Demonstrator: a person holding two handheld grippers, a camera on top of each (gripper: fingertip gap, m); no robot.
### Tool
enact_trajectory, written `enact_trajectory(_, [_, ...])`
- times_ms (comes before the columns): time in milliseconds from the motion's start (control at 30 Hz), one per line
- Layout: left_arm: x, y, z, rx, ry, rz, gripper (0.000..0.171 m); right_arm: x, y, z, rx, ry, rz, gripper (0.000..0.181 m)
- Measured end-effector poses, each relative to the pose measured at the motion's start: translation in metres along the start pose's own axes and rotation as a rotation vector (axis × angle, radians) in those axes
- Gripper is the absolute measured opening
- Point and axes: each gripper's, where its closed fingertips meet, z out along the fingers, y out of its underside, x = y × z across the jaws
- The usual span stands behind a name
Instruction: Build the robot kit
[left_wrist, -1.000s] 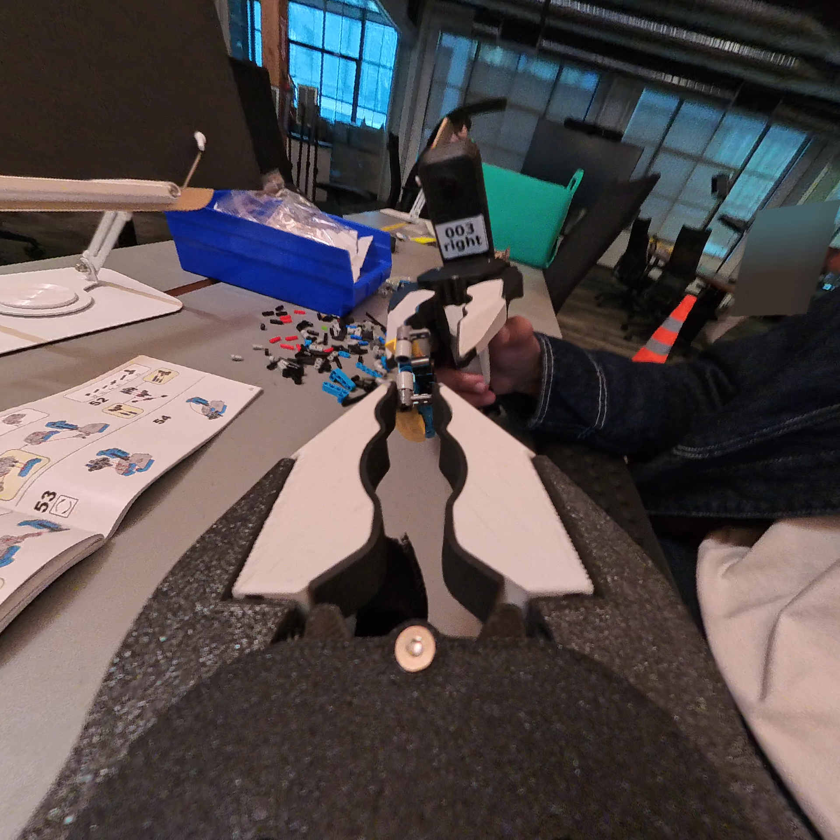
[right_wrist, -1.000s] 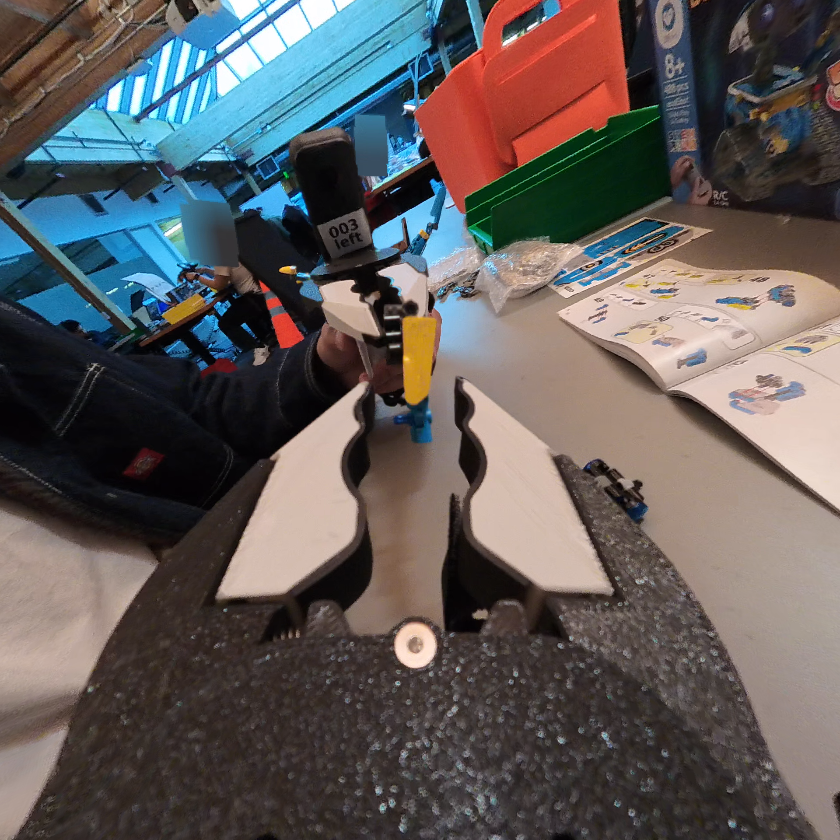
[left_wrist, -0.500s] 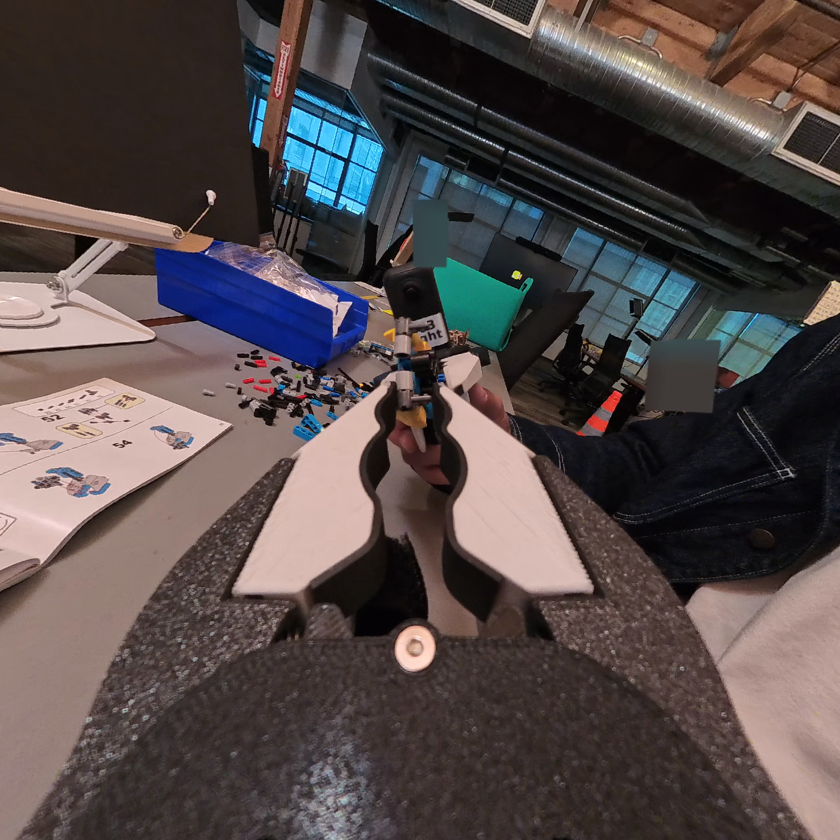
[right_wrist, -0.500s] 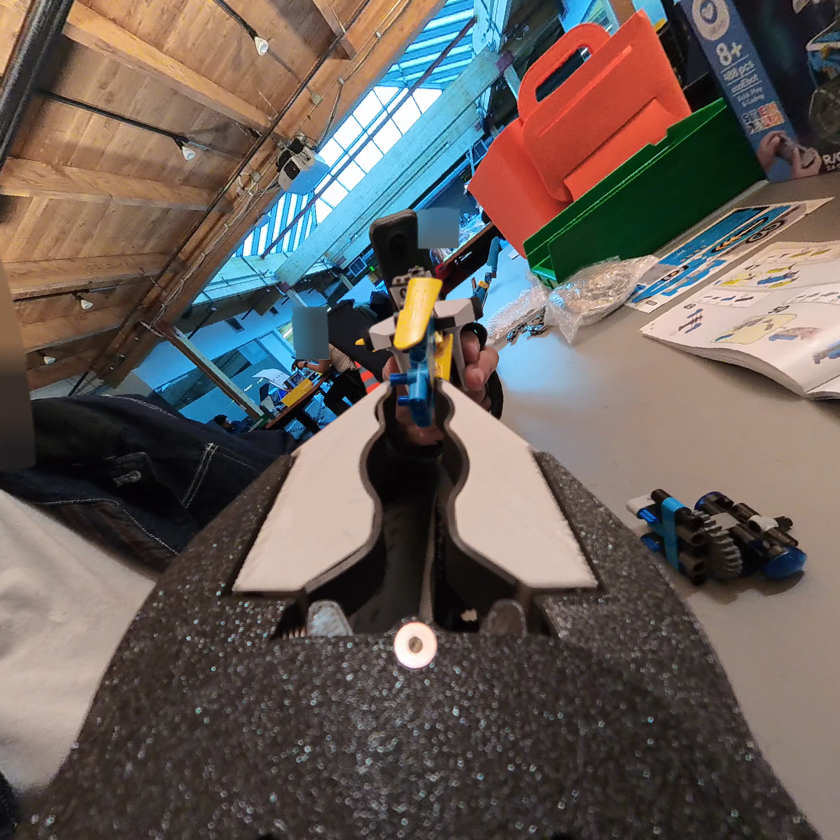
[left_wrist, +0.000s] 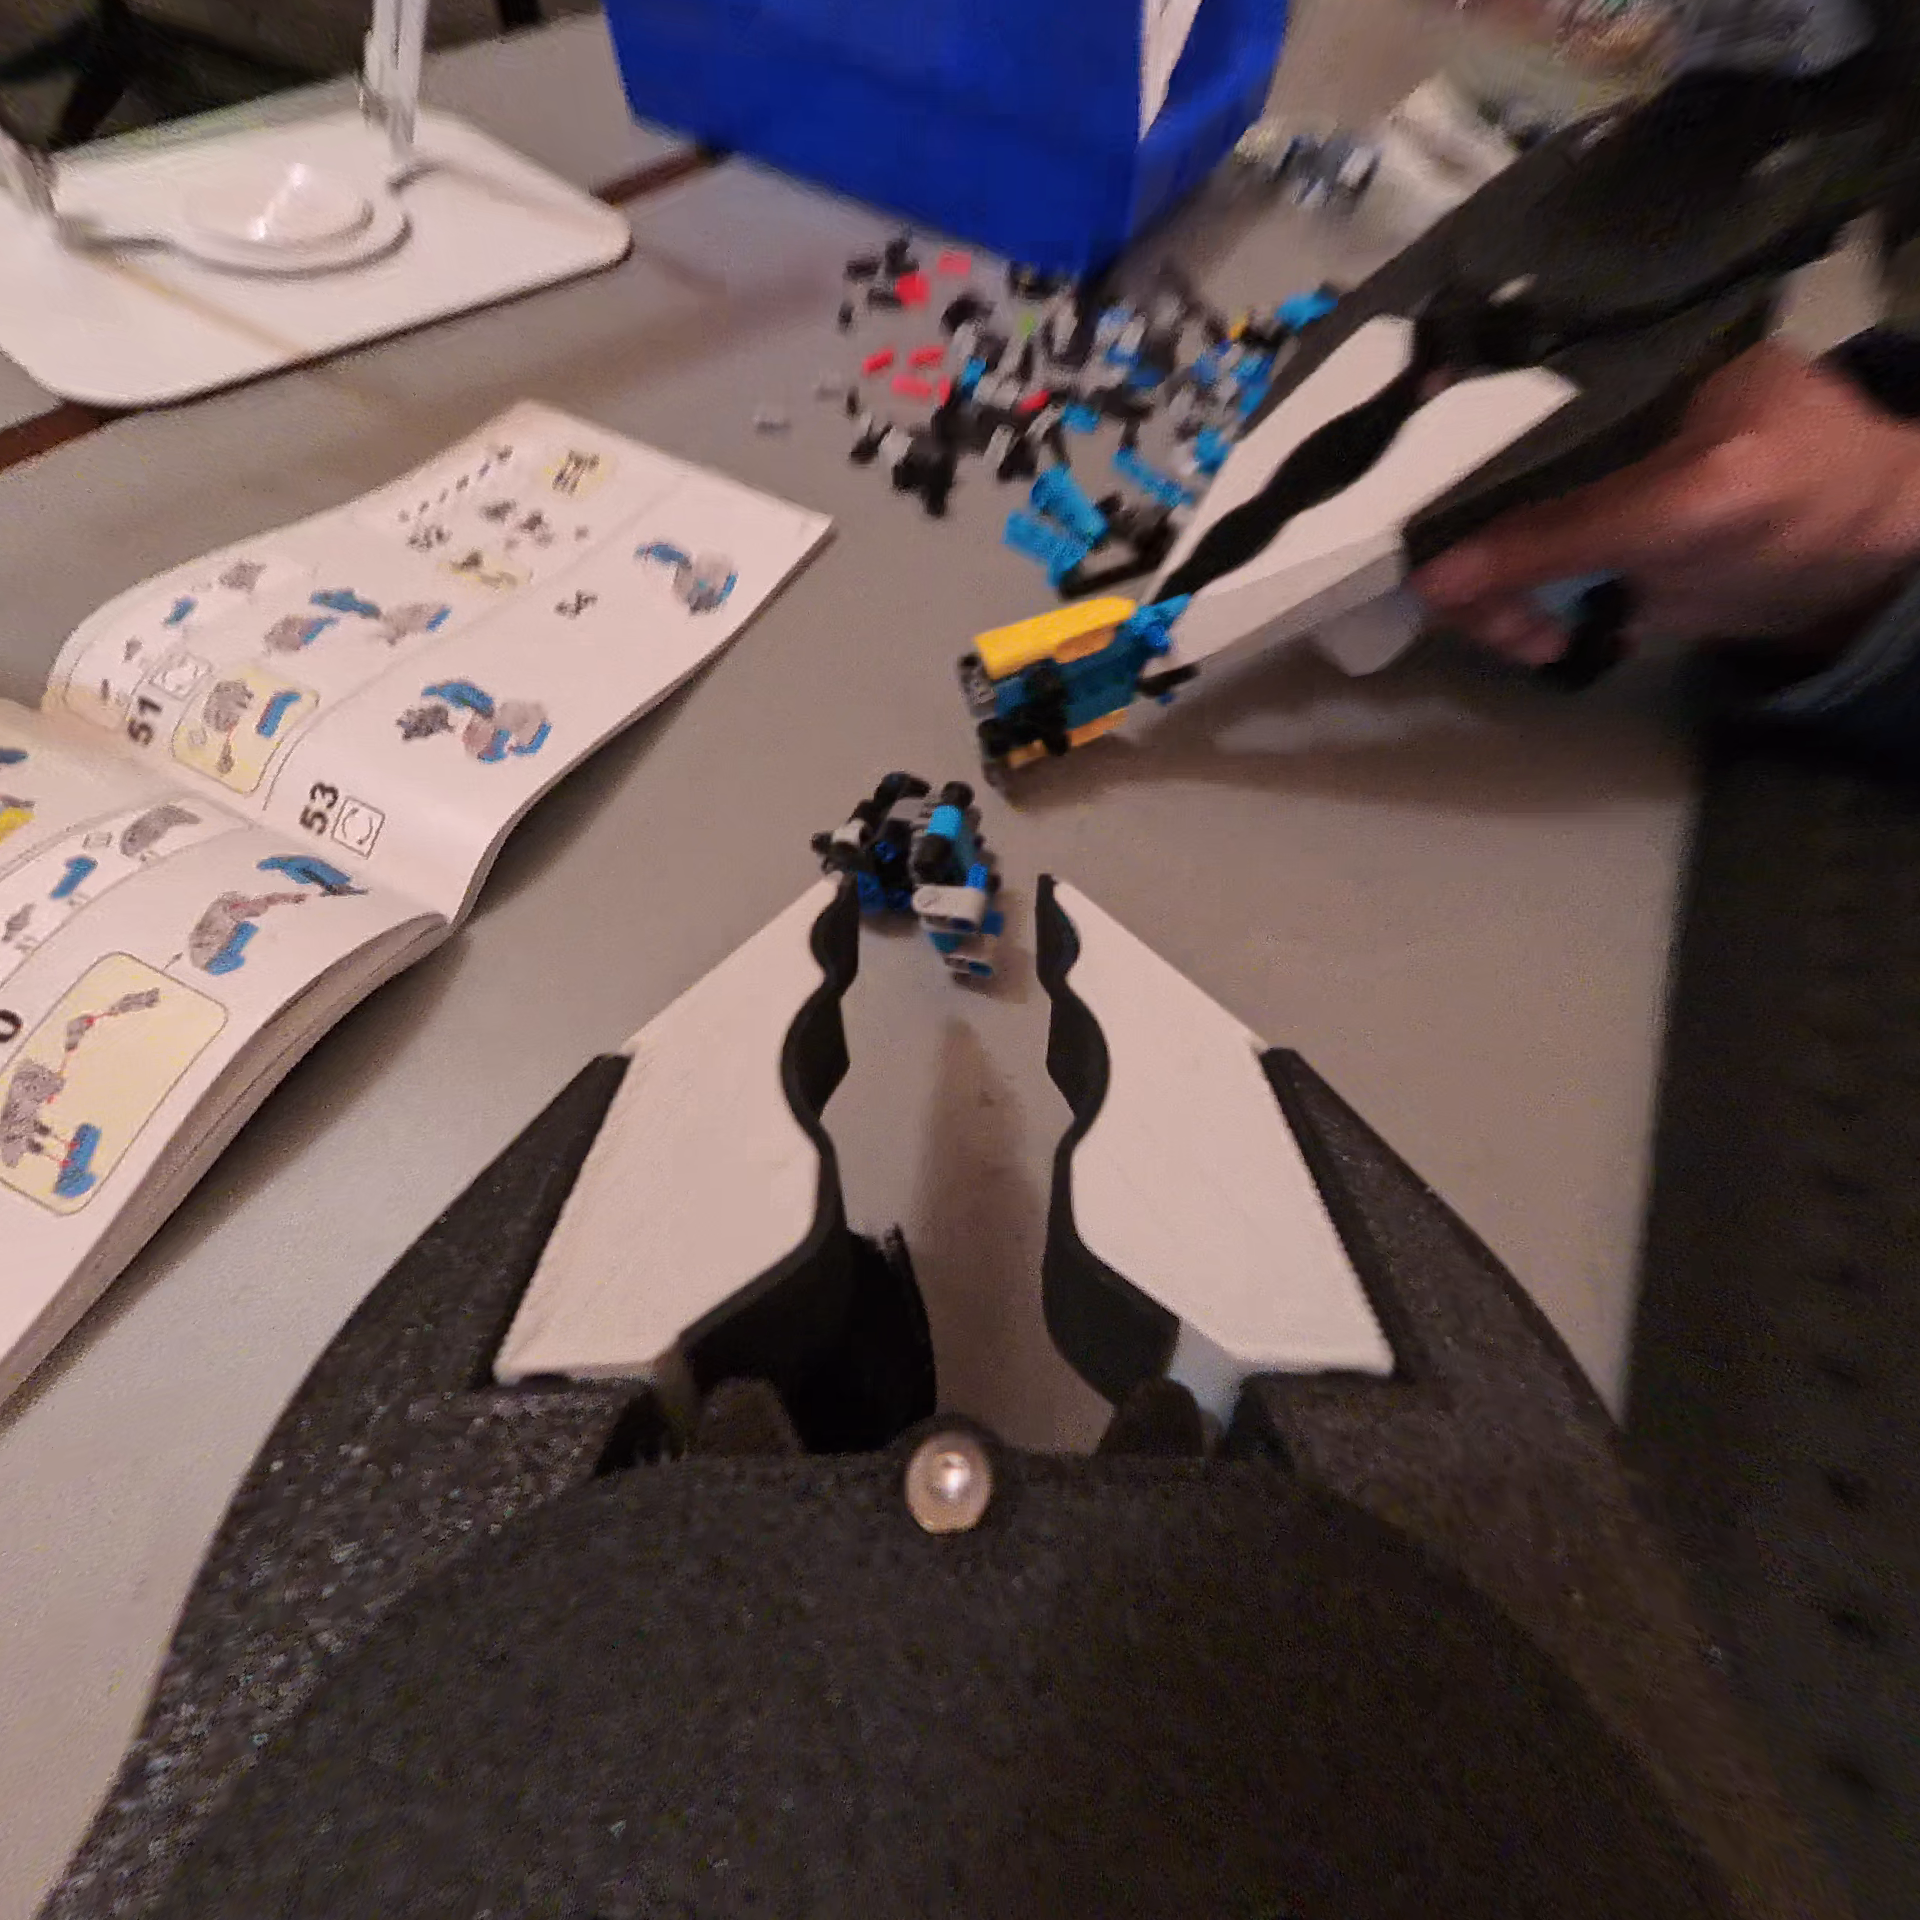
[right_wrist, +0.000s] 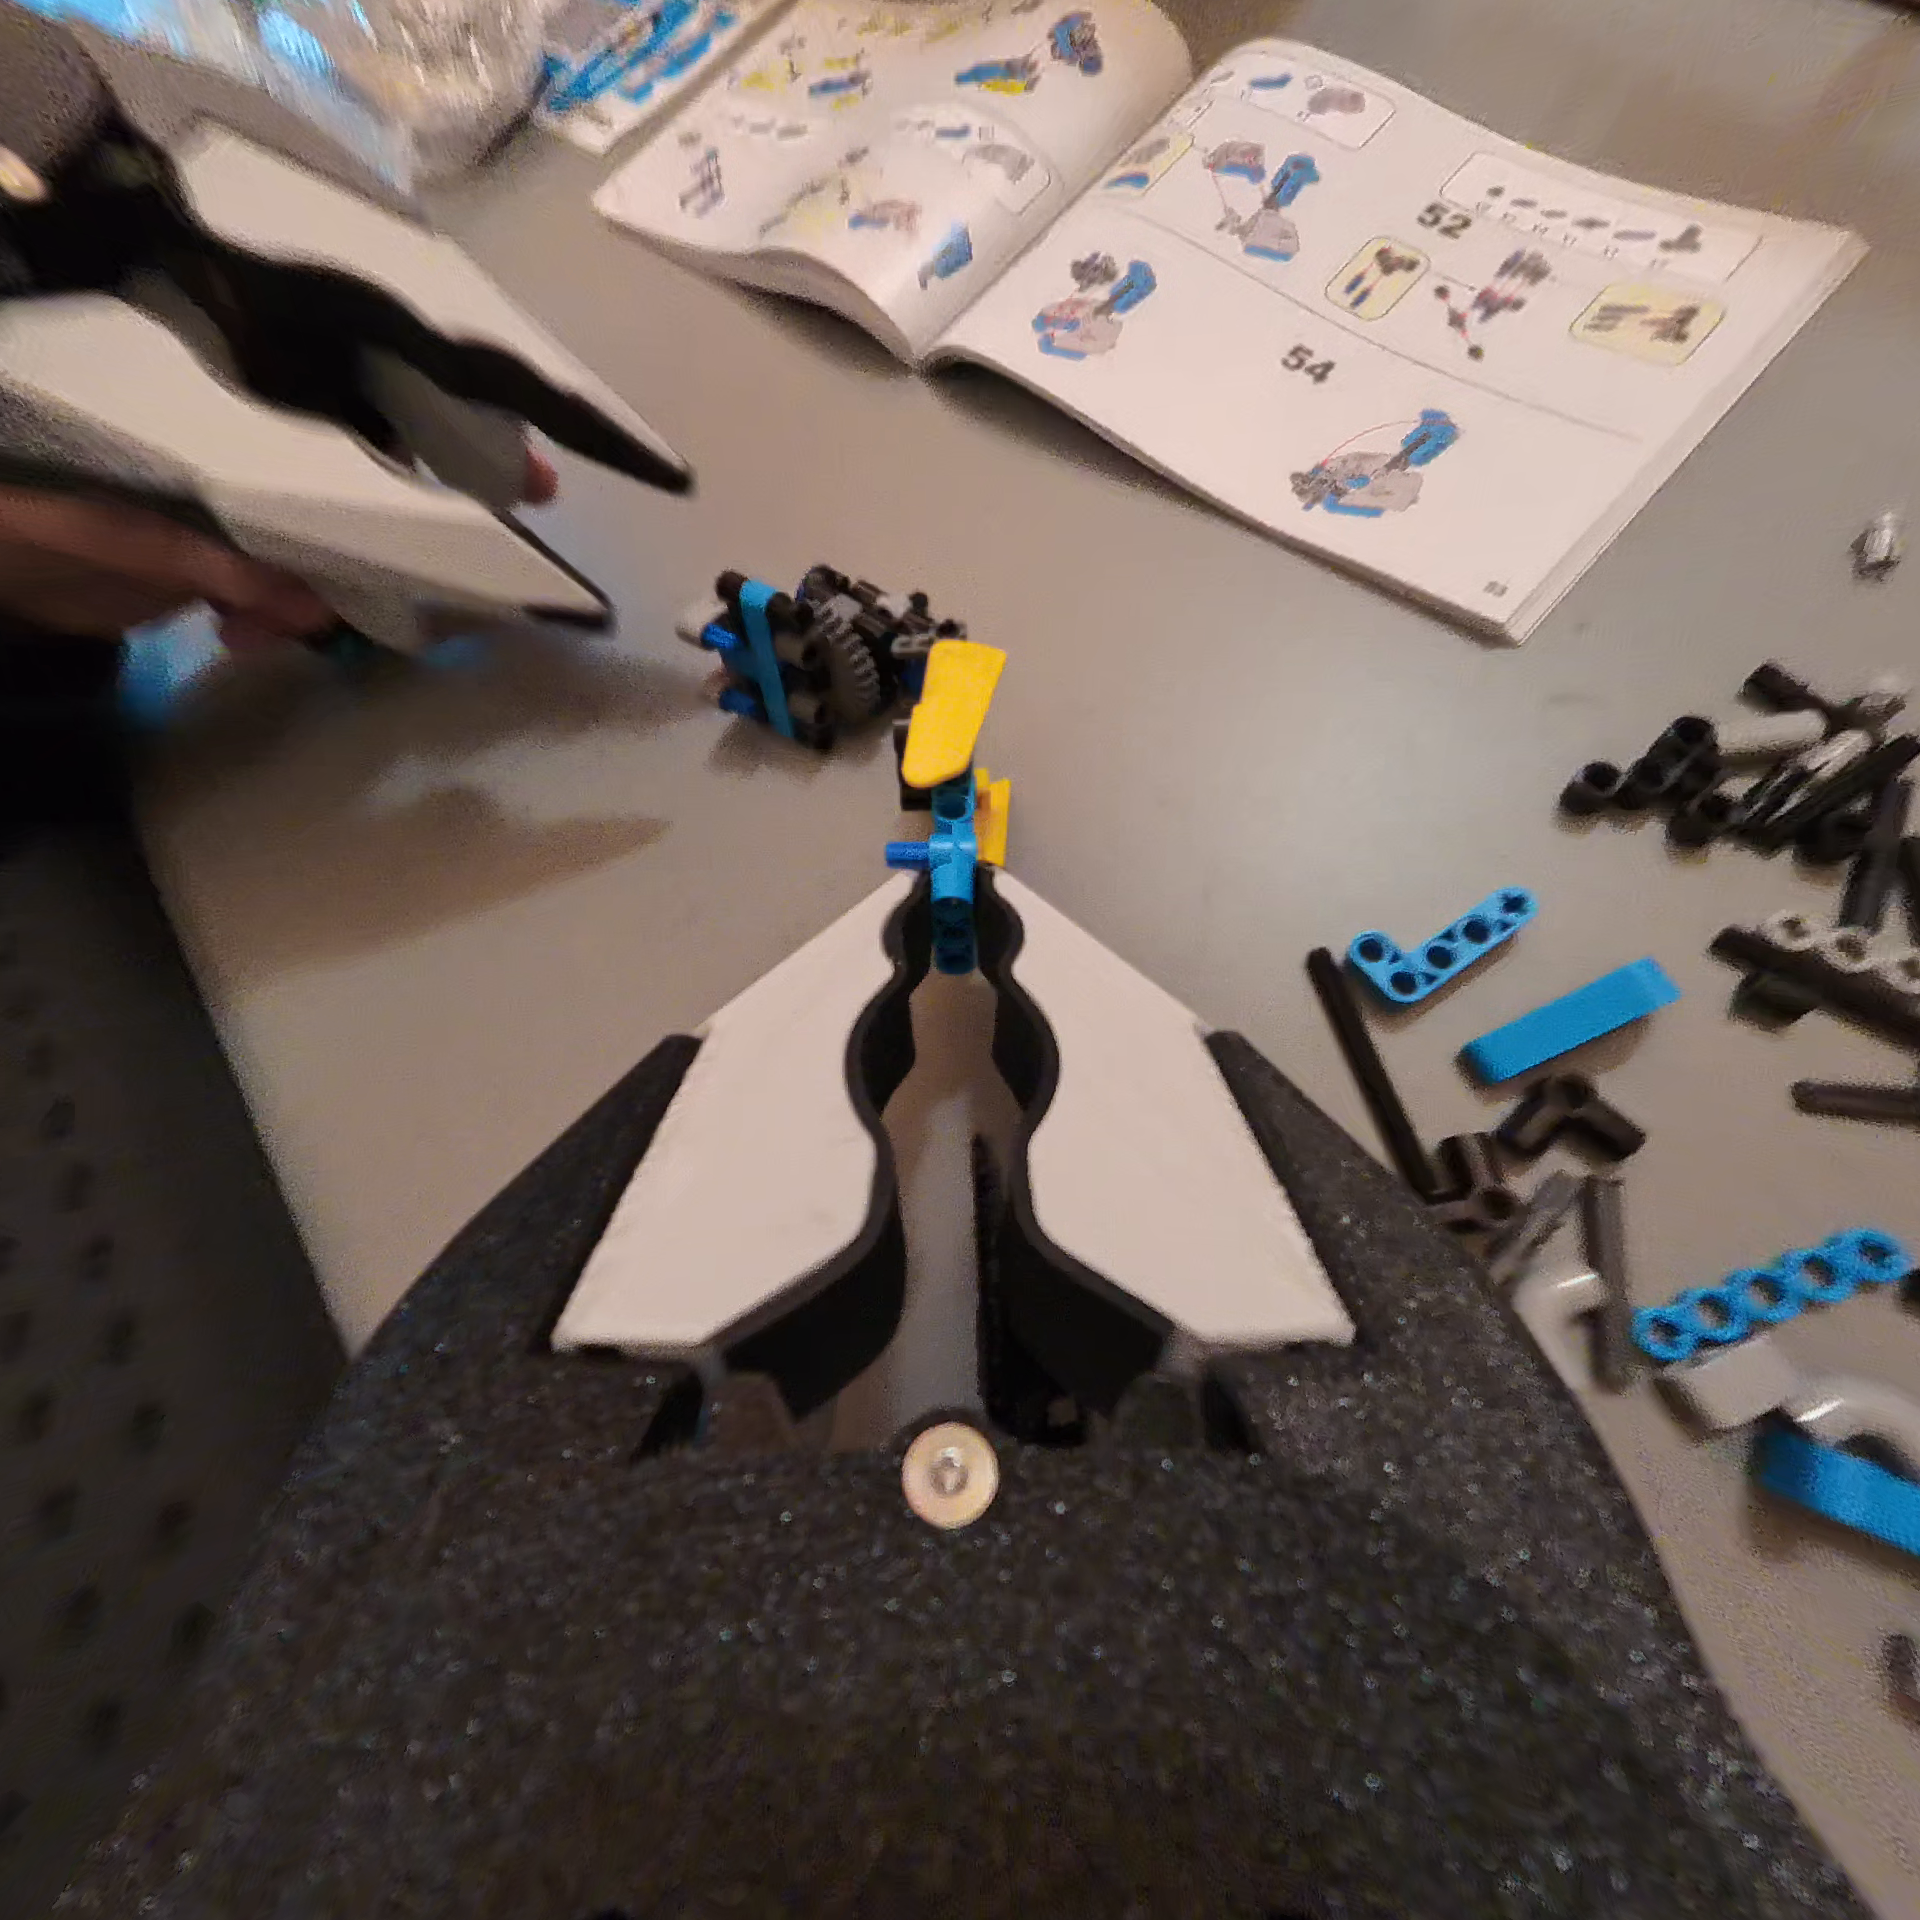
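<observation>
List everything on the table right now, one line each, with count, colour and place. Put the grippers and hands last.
Grey table: one, under everything.
Open instruction booklet: one, white, left of the left gripper.
Blue plastic bin: one, far side.
White lamp base: one, far left.
Loose small building pieces: many, black, blue, red, before the bin.
Small black-and-blue geared assembly: one, on the table at the left gripper's tips.
Yellow-and-blue brick assembly: one, in the right gripper.
Left gripper: white fingers, open.
Right gripper: closed on the assembly.
Hand: one, holding the right gripper.
</observation>
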Motion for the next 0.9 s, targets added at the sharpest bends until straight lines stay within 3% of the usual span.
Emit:
enact_trajectory(67, [0.000,0.007,0.013,-0.061,0.004,-0.002,0.034,-0.004,-0.001,0.000,0.009,0.004,0.075,0.007])
enact_trajectory(300, [0.003,0.016,0.031,-0.145,-0.030,0.097,0.017,-0.016,-0.001,0.008,0.020,0.004,0.013,0.008])
enact_trajectory(767, [0.005,0.014,0.035,-0.142,-0.189,0.226,0.016,-0.021,-0.002,0.008,0.049,-0.075,0.043,0.013])
enact_trajectory(900, [0.005,0.013,0.036,-0.142,-0.206,0.207,0.016,-0.023,-0.004,0.010,0.050,-0.027,-0.053,0.012])
